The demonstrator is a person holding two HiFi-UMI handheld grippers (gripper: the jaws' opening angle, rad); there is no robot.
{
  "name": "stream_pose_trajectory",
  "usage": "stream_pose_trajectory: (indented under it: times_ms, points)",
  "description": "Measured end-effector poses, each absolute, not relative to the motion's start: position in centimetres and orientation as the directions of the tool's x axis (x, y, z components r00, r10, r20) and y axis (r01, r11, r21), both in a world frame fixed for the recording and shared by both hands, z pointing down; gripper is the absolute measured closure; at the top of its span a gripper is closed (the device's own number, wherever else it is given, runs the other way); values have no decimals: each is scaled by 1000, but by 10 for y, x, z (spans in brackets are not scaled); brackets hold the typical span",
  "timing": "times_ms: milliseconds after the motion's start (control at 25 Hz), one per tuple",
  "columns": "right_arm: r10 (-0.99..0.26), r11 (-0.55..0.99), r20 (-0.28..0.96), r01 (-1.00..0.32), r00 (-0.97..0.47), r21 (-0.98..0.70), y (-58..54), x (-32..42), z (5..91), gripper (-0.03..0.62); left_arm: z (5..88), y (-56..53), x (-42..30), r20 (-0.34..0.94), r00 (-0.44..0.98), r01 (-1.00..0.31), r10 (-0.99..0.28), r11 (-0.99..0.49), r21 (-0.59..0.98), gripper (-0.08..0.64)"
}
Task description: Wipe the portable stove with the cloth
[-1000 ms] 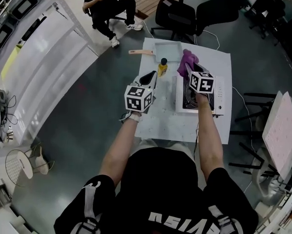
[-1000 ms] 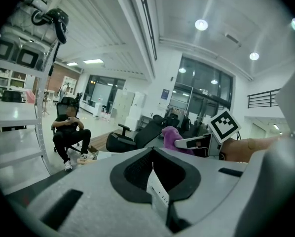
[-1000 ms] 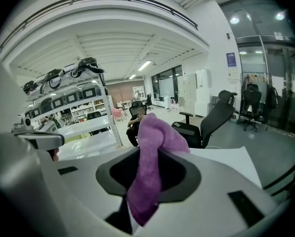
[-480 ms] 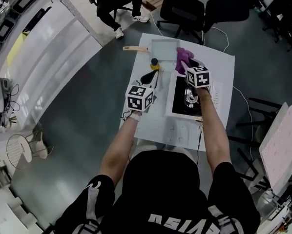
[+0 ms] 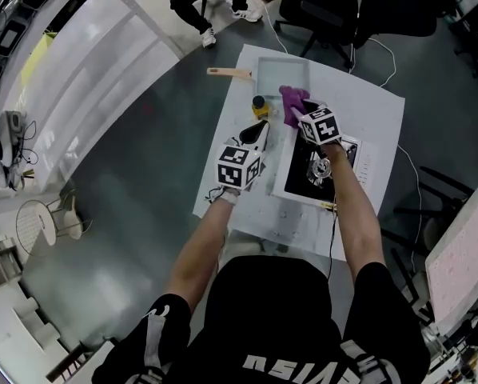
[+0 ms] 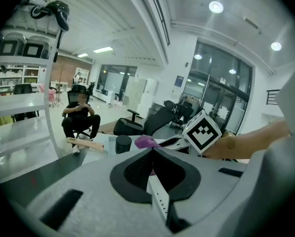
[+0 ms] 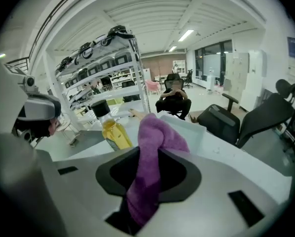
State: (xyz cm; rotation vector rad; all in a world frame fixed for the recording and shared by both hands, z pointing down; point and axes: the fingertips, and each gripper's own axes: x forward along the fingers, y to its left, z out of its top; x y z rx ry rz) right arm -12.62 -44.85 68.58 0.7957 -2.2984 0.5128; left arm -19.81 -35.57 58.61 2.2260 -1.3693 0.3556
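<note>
One crumpled purple cloth (image 7: 160, 132), clamped in right gripper (image 7: 148, 154) fingers, near white black-topped stove (image 5: 297, 174), left gripper (image 6: 152, 150) fingers together

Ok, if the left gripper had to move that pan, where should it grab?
Probably the wooden handle: it sticks out level from the pan's left wall, on the left gripper's side. Come in from the left, jaws across its narrow width.

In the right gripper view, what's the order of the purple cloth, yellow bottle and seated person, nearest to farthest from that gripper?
1. Purple cloth: clamped in the jaws.
2. Yellow bottle: just ahead, left.
3. Seated person: far back, centre.
</note>
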Motion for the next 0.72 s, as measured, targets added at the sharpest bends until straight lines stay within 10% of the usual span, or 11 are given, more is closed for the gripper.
stream_pose_trajectory:
  times_ms: [720]
  points:
    - [-407, 724, 728, -681, -551, -110, -452, -26, 704, 489, 594, -371, -120, 479, 517, -856, -709, -442, 270, 551]
